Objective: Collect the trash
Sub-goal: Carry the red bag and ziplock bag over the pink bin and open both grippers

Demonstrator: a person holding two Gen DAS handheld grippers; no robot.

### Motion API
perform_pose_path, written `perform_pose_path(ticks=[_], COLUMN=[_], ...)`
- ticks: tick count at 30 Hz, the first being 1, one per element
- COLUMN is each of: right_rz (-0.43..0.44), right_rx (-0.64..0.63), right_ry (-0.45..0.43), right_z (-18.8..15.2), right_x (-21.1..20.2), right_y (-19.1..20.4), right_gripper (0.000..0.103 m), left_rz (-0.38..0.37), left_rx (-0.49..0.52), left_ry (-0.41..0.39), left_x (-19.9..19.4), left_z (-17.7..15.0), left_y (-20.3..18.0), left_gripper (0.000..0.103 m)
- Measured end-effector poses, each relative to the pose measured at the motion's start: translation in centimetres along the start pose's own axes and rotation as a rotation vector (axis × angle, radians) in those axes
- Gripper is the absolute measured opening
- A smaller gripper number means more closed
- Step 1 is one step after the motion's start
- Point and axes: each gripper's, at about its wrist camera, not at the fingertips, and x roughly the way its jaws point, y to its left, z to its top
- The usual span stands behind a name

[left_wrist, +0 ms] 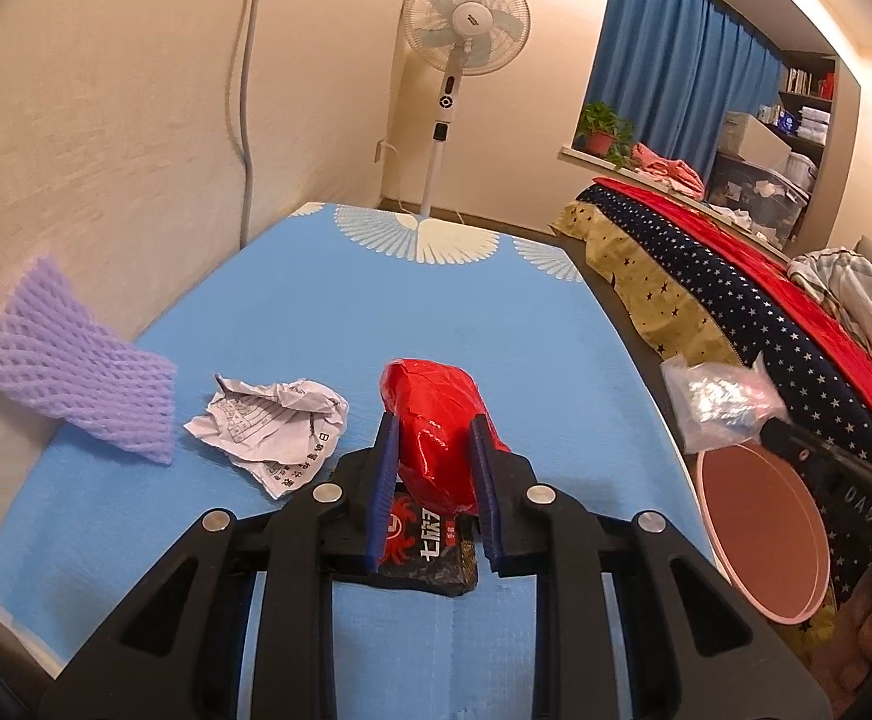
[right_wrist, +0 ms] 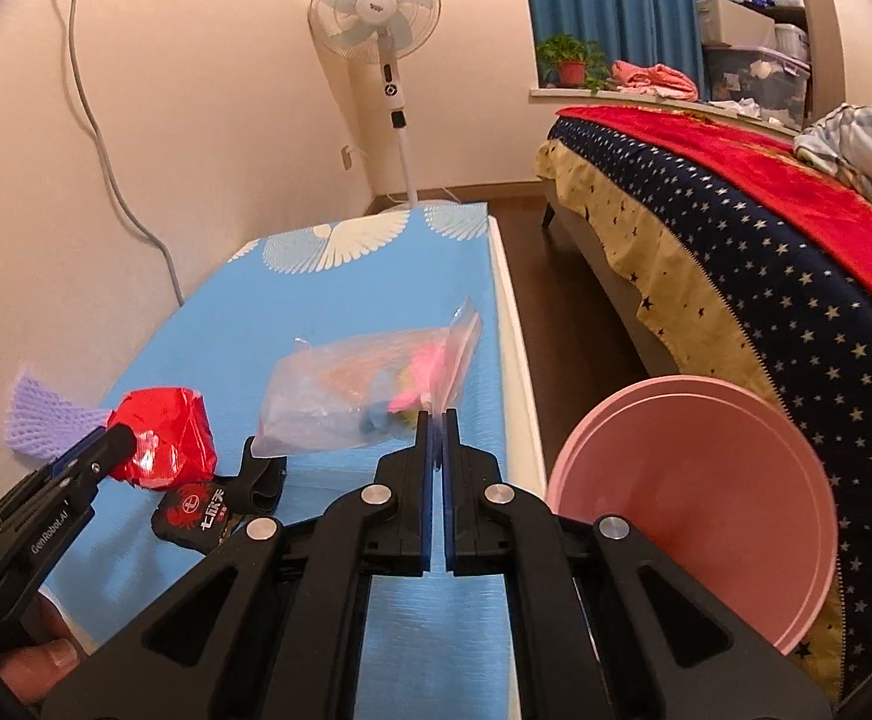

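My left gripper point(left_wrist: 434, 429) is shut on a red and black snack wrapper point(left_wrist: 432, 420), over the blue table mat point(left_wrist: 327, 312); the wrapper also shows in the right wrist view point(right_wrist: 165, 444). My right gripper point(right_wrist: 436, 420) is shut on the edge of a clear plastic bag point(right_wrist: 357, 396), held above the mat's right side; the bag also shows in the left wrist view point(left_wrist: 721, 399). A crumpled printed paper point(left_wrist: 267, 420) and a purple foam net point(left_wrist: 75, 378) lie on the mat to the left. A pink bin point(right_wrist: 694, 510) stands right of the table.
The table stands against a cream wall, with a pedestal fan point(left_wrist: 466, 24) beyond its far end. A bed with a starred cover point(right_wrist: 766, 252) runs along the right, leaving a narrow strip of dark floor point(right_wrist: 562, 300) between. The pink bin also shows in the left wrist view point(left_wrist: 760, 528).
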Motion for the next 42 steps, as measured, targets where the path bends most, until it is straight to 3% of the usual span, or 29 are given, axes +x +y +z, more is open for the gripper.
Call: perform_pose_path(ticks=[42], right_rz=[-0.195], right_rx=[0.123], right_ry=[-0.134], right_z=[0.4], right_x=[-9.4], right_y=[-8.3], right_gripper=[0.003], left_rz=[-0.159], left_rx=[0.099], left_ry=[-0.013], left_x=[-2.4], left_z=[-0.6], left_y=[-7.3], left_gripper=[0.022])
